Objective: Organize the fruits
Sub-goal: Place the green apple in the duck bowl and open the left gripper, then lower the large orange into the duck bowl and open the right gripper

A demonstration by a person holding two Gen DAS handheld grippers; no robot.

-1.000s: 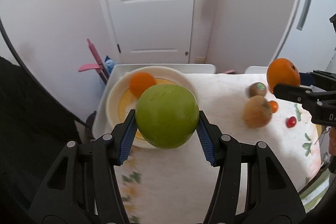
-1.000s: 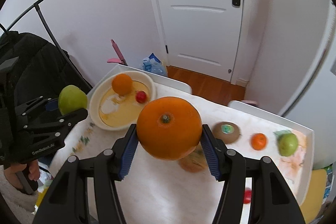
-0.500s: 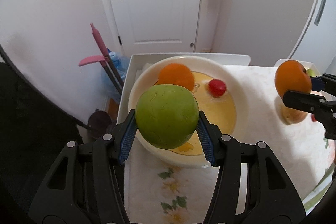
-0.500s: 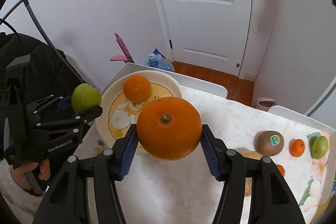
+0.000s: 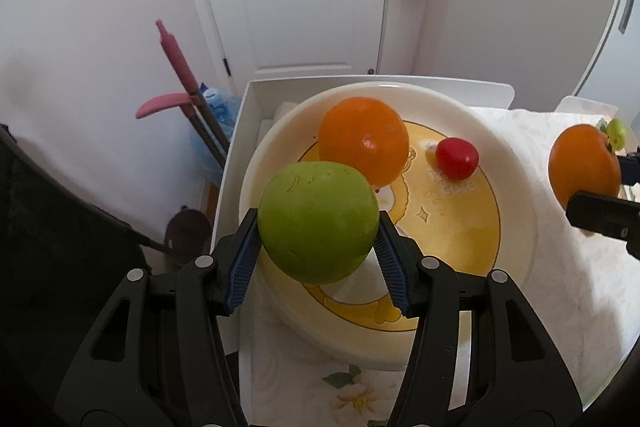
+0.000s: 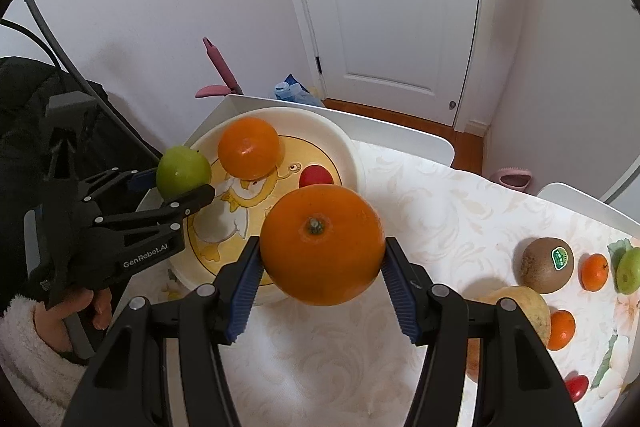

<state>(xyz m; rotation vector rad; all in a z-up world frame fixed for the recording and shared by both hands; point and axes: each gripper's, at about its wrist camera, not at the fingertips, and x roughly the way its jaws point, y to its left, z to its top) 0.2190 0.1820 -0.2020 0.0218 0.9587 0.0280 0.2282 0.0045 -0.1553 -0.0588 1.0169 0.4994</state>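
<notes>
Left wrist view, left gripper (image 5: 318,227) clamps smooth round green apple (image 5: 318,221) over glossy bowl (image 5: 516,195), right gripper (image 6: 322,251) grips dimpled orange (image 6: 322,245).

My right gripper (image 6: 322,269) clamps an orange (image 6: 322,245) beside the bowl (image 6: 352,155); my left gripper (image 6: 180,183) holds a green apple (image 6: 183,174).
</notes>
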